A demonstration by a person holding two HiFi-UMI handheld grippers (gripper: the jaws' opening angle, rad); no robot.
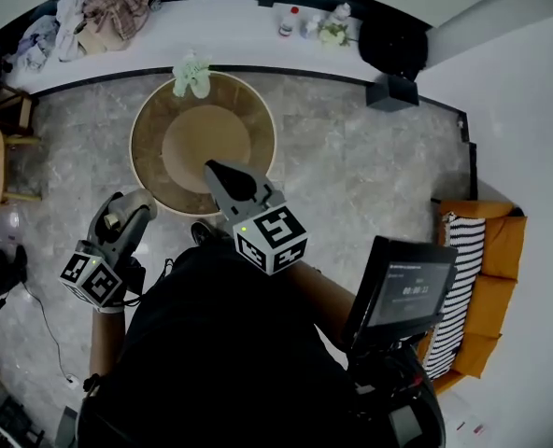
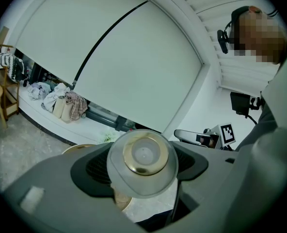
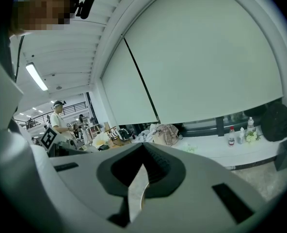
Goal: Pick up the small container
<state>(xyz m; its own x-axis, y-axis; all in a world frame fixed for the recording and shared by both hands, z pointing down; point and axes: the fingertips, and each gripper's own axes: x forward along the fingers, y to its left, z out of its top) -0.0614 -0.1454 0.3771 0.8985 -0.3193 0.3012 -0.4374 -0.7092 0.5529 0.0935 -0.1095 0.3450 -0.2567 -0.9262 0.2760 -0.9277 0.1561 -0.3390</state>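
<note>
The small container [image 2: 143, 155], a pale round piece with a gold ring around a clear centre, sits clamped between the two jaws of the left gripper [image 1: 127, 210]. In the left gripper view it fills the middle of the lower half of the frame, with the dark pads pressed against it on either side. In the head view the same container shows as a small round shape at the tip of that gripper in the lower left of the frame. There it is held over the grey stone floor [image 1: 370, 166], just beside the lower left rim of the round wooden table [image 1: 147, 170] and not over it. The right gripper [image 1: 219, 171] is near the middle of the frame with its tip over the near edge of the table, apart from the container. In the right gripper view its jaws are drawn together with only a thin sliver between them and nothing held. A pale green object [image 1: 192, 73] lies on the far rim of the table. Behind it, a white ledge [image 1: 220, 31] along the top of the frame carries heaped clothes [image 1: 108, 12] at upper left and small bottles [image 1: 288, 21] toward the upper right.
</note>
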